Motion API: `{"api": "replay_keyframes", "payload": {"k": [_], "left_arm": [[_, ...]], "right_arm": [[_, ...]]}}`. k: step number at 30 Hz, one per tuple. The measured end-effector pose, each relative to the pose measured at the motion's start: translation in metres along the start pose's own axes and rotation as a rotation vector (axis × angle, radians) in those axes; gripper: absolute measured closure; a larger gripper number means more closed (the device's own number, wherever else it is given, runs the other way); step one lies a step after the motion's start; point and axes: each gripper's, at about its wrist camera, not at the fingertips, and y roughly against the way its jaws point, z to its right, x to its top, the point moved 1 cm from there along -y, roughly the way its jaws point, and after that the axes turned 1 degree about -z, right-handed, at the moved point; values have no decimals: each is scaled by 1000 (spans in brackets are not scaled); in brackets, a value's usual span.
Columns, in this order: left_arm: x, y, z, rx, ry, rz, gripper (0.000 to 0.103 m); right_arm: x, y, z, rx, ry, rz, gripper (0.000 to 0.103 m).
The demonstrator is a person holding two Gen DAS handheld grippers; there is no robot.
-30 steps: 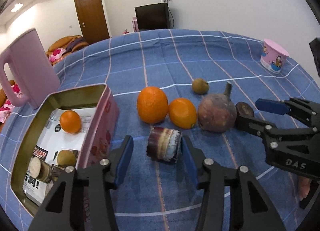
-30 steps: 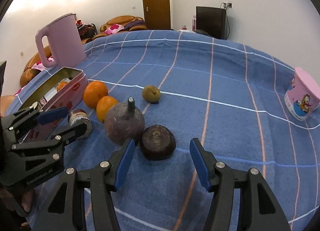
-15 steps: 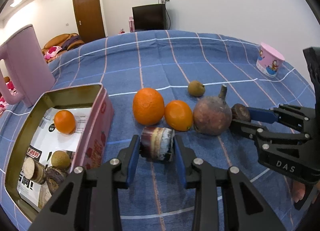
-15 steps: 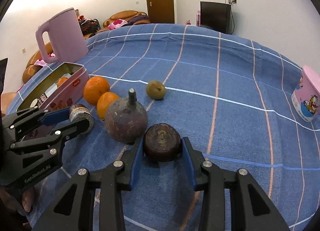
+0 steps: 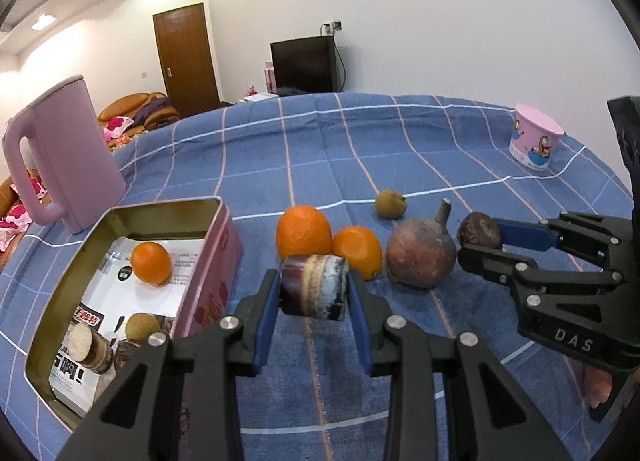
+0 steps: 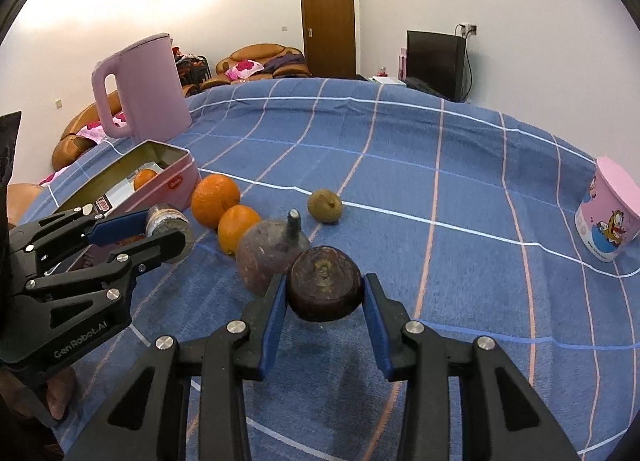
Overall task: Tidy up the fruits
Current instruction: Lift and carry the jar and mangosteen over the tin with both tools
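Now the left gripper (image 5: 313, 293) clamps a sugarcane piece (image 5: 313, 288) and the right gripper (image 6: 324, 295) a dark water chestnut (image 6: 325, 288), both lifted slightly, likely bound for the pink tin (image 5: 224, 245) left of them

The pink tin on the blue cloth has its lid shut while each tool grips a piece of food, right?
Not quite. The pink tin stands open with no lid on it; the left wrist view shows an orange and other pieces inside. The rest is right: both tools grip food.
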Motion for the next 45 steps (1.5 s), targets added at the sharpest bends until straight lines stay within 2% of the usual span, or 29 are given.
{"api": "replay_keyframes", "payload": {"k": [45], "left_arm": [[-2, 32, -3, 45, 24, 171, 69]], "right_arm": [[-4, 39, -9, -12, 39, 204, 63]]}}
